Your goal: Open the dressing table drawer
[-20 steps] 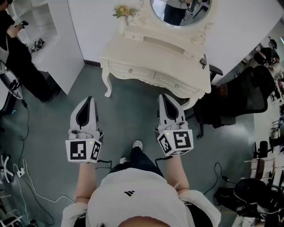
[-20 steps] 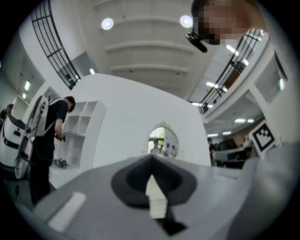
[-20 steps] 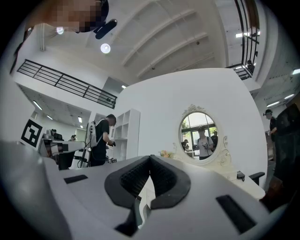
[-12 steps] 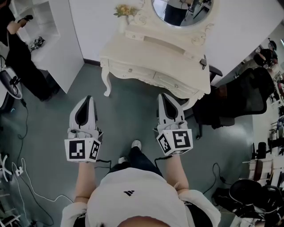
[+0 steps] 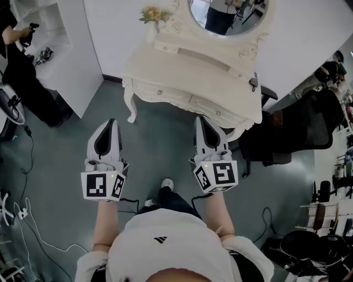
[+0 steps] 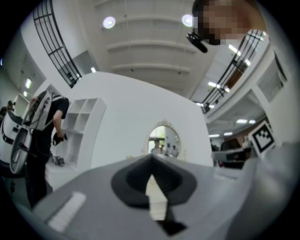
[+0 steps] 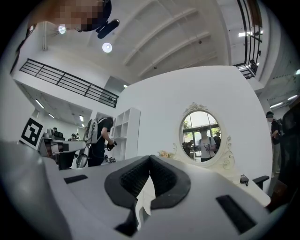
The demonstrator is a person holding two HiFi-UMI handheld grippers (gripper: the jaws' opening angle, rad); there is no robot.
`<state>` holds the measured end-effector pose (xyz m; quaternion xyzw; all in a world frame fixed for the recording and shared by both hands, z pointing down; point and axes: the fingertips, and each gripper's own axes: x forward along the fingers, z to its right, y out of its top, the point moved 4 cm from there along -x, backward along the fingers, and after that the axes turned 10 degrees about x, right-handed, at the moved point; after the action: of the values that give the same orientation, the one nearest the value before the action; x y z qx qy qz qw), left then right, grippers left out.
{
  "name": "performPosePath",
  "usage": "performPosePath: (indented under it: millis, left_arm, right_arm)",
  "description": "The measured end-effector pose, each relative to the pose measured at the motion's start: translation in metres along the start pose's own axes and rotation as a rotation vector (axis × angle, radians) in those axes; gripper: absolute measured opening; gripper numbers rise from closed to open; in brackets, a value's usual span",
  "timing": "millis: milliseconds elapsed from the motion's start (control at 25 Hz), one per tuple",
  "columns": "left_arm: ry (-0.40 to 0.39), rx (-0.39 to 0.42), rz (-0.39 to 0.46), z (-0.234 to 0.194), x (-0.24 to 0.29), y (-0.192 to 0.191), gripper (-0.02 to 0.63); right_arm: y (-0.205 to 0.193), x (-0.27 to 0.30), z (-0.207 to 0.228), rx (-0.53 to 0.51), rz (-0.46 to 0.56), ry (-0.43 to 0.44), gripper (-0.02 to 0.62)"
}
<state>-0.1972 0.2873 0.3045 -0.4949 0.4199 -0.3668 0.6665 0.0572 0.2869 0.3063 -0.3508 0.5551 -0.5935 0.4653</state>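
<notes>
Fingers [image 6: 89,201] of the left gripper [image 6: 151,158] are pressed together tip to tip and hold nothing. The right gripper [image 7: 150,157] reads the same: its pads meet at the tips and it is empty. Both grippers are held out roughly level over the grey floor [image 5: 160,143], side by side and well apart.

Bench [image 5: 193,63] is a cream carved dressing table against the white wall. Its front edge carries a left drawer [image 5: 160,91] and a right drawer [image 5: 218,112], each with a small knob, both closed flush. In the head view the right gripper's tip sits just below the right drawer. The left gripper's tip lies off the bench's front left corner, near the curved leg [image 5: 130,106].

Surroundings:
- Oval mirror [image 5: 223,14] along the bench's back edge, with people reflected in it.
- Vase of flowers [image 5: 151,23] at the back left corner.
- Small dark object [image 5: 252,81] at the right edge, too small to identify.
- Black office chair [image 5: 292,129] just beside the bench's right end, crowding the front right corner.
- White shelf unit [image 5: 55,38] to the left, with a person in dark clothes [image 5: 25,77] before it.
- Cables [image 5: 30,220] on the floor at left.

Only bare floor lies between the gripper tips and the drawer fronts.
</notes>
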Motion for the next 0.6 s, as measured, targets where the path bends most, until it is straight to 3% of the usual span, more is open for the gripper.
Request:
performPosePath:
  millis: [600]
  left_arm:
    - [0.041,0.02,0.009,0.017,0.113,-0.014,0.009]
  right_arm:
    - [0.01,0.085,0.083,-0.009,0.031,0.053,0.002]
